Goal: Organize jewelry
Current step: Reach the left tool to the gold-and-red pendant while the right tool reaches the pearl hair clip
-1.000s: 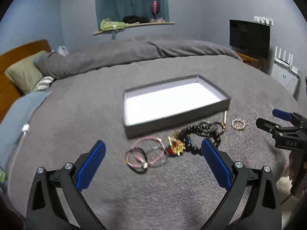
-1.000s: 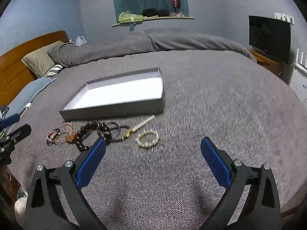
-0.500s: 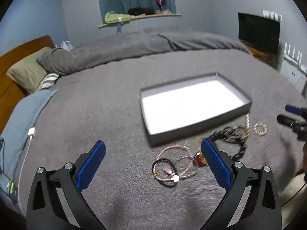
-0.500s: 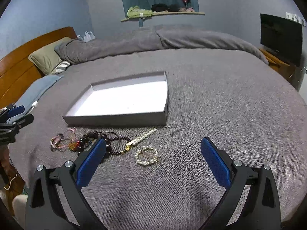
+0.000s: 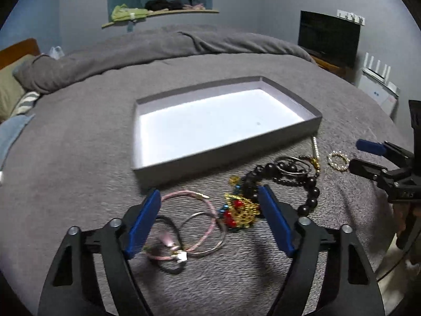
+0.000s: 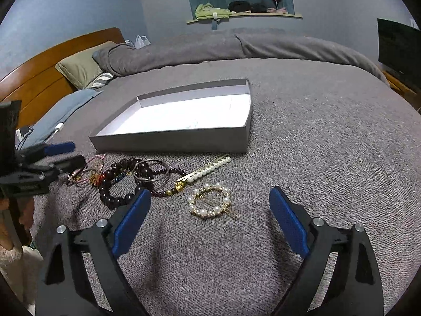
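Observation:
A shallow grey tray (image 5: pixel 289 138) with a white floor lies empty on the grey bedspread; it also shows in the right wrist view (image 6: pixel 171 142). Jewelry lies in front of it: pink cord bracelets (image 5: pixel 189 221), a gold and red charm (image 5: pixel 240 209), a dark bead bracelet (image 5: pixel 310 194), metal rings (image 5: pixel 289 167), a pearl bar (image 6: pixel 210 168) and a pearl bracelet (image 6: pixel 209 201). My left gripper (image 5: pixel 210 221) is open, low over the pink bracelets and charm. My right gripper (image 6: pixel 209 220) is open, just before the pearl bracelet.
A folded grey duvet (image 5: pixel 158 47) lies across the far side of the bed. Pillows (image 6: pixel 79 65) and a wooden headboard (image 6: pixel 39 79) are at the left. A dark TV (image 5: pixel 329 36) stands at the right.
My left gripper has dropped down and forward over the pink bracelets and charm. My right gripper has moved closer to the pearl bracelet. Both stay open.

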`<state>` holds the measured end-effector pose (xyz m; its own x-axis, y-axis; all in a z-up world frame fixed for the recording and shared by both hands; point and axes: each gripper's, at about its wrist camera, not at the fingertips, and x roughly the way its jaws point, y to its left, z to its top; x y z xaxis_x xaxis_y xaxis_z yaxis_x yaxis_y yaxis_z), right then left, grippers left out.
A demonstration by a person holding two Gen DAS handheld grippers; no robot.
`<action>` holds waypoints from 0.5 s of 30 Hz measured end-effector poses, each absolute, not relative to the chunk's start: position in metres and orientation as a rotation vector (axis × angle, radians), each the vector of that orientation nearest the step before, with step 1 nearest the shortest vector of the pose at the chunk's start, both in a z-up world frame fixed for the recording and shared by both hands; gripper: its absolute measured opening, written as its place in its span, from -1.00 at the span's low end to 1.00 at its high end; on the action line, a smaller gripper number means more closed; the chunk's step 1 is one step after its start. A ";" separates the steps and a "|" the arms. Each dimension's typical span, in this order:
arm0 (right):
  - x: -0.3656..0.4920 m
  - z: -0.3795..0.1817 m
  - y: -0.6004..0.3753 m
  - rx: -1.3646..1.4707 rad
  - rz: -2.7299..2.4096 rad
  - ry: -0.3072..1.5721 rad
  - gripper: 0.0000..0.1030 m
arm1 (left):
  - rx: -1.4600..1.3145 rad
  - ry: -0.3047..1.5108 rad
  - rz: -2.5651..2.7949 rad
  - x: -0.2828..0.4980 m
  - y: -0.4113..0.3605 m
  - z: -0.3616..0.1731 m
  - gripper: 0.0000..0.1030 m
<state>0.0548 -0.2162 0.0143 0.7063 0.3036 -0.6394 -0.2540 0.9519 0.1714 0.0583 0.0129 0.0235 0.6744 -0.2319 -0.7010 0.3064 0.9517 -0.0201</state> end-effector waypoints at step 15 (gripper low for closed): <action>0.058 -0.002 -0.197 -0.018 0.318 0.777 0.28 | 0.062 0.863 -0.373 0.069 0.004 0.007 -0.08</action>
